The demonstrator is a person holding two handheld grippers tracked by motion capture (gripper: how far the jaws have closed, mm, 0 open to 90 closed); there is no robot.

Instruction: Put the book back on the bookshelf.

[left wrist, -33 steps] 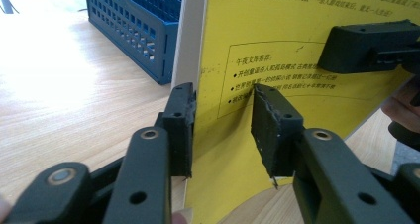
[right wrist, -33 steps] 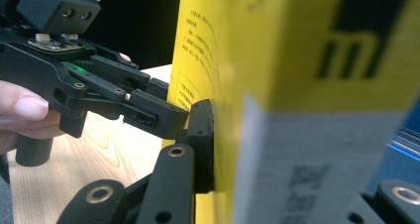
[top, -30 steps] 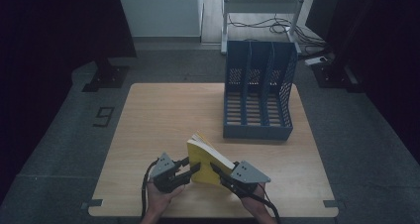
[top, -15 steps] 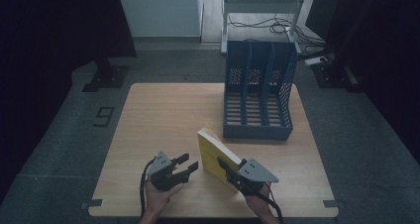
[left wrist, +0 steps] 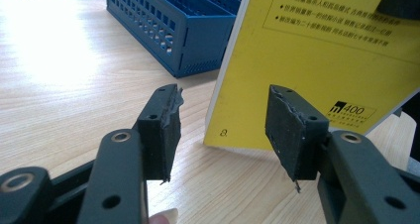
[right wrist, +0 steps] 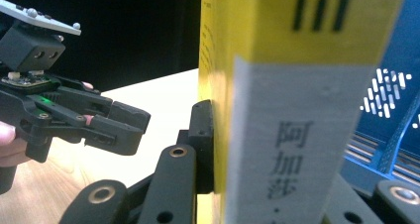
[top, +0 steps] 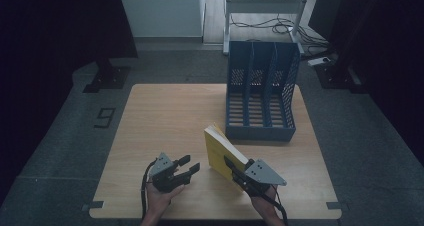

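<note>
We pinch the yellow book upright in our right gripper, its lower edge on the table just before the blue file rack (three slots). Our left gripper waits beside it, fingers spread.

Book: bright yellow cover with black printed lines and a small black logo; its spine is yellow above and pale grey below, with dark characters. File rack: blue, with a pattern of small perforations in its walls. Surface: light wood grain. Left tongs and right tongs: black, each topped by a grey plate. Floor: dark grey.
</note>
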